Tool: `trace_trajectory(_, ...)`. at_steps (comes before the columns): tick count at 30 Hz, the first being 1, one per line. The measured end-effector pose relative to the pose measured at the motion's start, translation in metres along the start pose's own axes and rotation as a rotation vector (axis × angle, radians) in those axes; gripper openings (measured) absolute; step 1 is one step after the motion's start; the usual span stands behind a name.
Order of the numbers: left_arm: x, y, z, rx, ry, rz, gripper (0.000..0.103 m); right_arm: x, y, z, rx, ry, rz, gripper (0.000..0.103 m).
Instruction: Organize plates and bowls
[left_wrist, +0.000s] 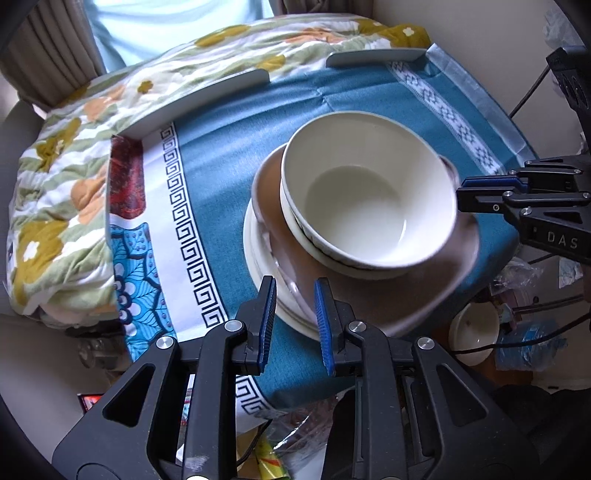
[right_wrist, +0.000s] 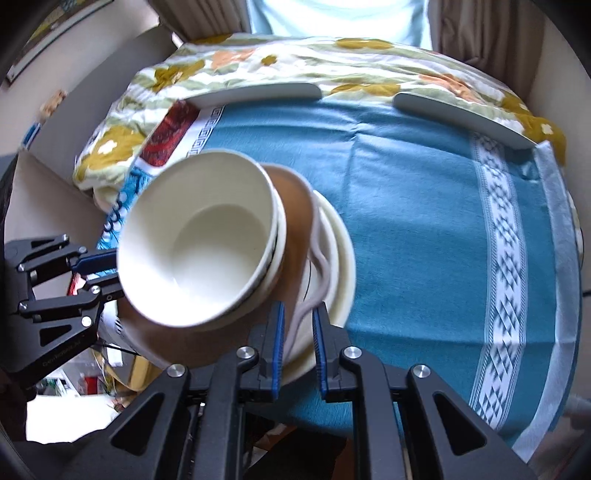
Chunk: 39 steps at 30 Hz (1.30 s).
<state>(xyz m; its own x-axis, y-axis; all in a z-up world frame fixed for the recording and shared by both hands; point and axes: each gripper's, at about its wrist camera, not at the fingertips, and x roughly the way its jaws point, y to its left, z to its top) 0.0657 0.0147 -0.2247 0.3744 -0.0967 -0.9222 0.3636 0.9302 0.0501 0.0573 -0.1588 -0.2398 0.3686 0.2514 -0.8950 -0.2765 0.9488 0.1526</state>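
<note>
A white bowl (left_wrist: 369, 195) sits nested atop a brown plate (left_wrist: 424, 288) and cream plates (left_wrist: 266, 280) on a blue tablecloth (left_wrist: 229, 155). The left gripper (left_wrist: 295, 321) (blue pads) seemingly straddles the plates' near rim, jaws slightly parted.

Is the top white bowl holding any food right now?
No. In the left wrist view the top white bowl sits on the stack with a bare, clean inside.

Bright daylight from the window (left_wrist: 166, 26) behind — bowls (left_wrist: 369, 192) motion-blurred, fisheye edges bent and dark.
</note>
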Motion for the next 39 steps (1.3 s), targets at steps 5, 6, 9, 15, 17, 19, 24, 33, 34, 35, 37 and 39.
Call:
trace_trajectory(5, -0.048, -0.007, -0.006, -0.009, -0.098, -0.003, 0.019, -0.045, 0.004, -0.01, 0.019, -0.098, 0.017, 0.014)
trace_trajectory(6, -0.062, -0.009, -0.006, -0.019, -0.134, -0.003, 0.019, -0.057, 0.006, -0.012, 0.016, -0.13, 0.016, 0.014)
trace_trajectory(9, -0.107, -0.018, -0.005, -0.058, -0.257, 0.007, 0.019, -0.095, 0.013, -0.015, 0.008, -0.236, 0.012, 0.014)
trace_trajectory(15, -0.195, -0.038, -0.005, -0.155, -0.563, 0.101, 0.085, -0.182, 0.027, -0.021, 0.006, -0.447, -0.019, 0.017)
trace_trajectory(17, -0.216, -0.043, -0.01, -0.175, -0.679, 0.161, 0.103, -0.204, 0.027, -0.021, 0.011, -0.512, -0.036, 0.063)
trace_trajectory(19, -0.23, -0.047, -0.016, -0.186, -0.766, 0.196, 0.103, -0.221, 0.027, -0.024, 0.012, -0.584, -0.057, 0.102)
trace_trajectory(24, -0.239, -0.056, -0.016, -0.23, -0.804, 0.235, 0.103, -0.236, 0.023, -0.029, 0.03, -0.654, -0.177, 0.103)
trace_trajectory(33, -0.233, -0.062, -0.025, -0.275, -0.804, 0.253, 0.103, -0.236, 0.011, -0.04, 0.044, -0.719, -0.258, 0.103)
trace_trajectory(34, -0.232, -0.063, -0.025, -0.276, -0.798, 0.248, 0.103, -0.234, 0.01, -0.039, 0.045, -0.714, -0.261, 0.103)
trace_trajectory(35, -0.231, -0.063, -0.024, -0.278, -0.791, 0.249, 0.103, -0.235, 0.011, -0.041, 0.045, -0.712, -0.257, 0.103)
trace_trajectory(37, -0.229, -0.065, -0.024, -0.283, -0.784, 0.259, 0.103, -0.235, 0.012, -0.04, 0.038, -0.711, -0.255, 0.103)
trace_trajectory(39, -0.227, -0.066, -0.024, -0.287, -0.779, 0.255, 0.103, -0.235, 0.012, -0.041, 0.03, -0.712, -0.255, 0.103)
